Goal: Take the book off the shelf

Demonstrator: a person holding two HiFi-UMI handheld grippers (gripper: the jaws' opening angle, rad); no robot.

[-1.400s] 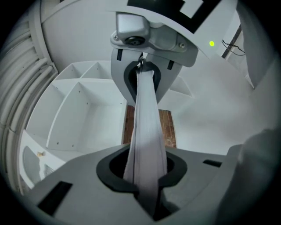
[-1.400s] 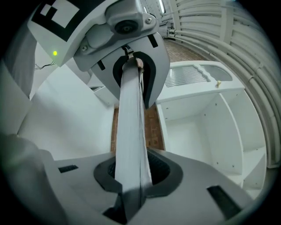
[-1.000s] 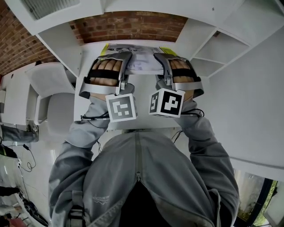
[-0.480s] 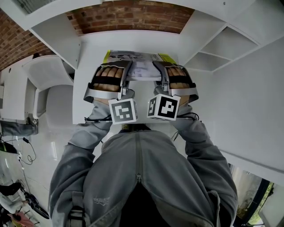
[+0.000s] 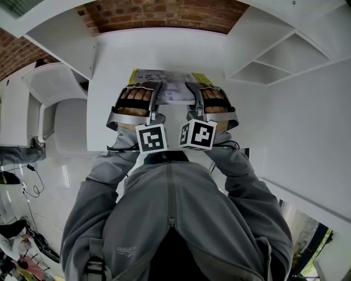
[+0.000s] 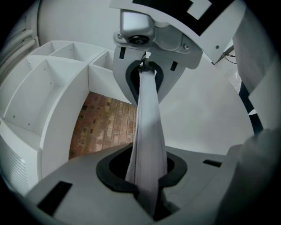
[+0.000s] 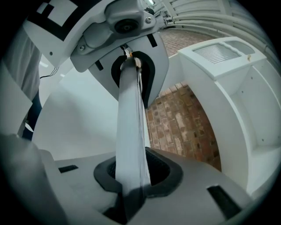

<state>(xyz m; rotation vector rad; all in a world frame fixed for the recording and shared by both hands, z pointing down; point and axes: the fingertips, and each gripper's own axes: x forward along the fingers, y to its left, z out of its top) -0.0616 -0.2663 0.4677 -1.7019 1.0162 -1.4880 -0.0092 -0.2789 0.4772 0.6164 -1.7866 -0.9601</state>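
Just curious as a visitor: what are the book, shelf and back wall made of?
The book: likely paper; printed cover, yellow corners. The shelf: smooth matte white boards, perhaps painted wood or laminate. The wall: rough red brick, mortar lines visible.

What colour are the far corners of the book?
Yellow-green; the book shows them best in the head view.

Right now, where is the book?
In the head view the book sits centre, clamped at its near edge by the left tool and the right tool, over the white tabletop, with the white shelf to its right.
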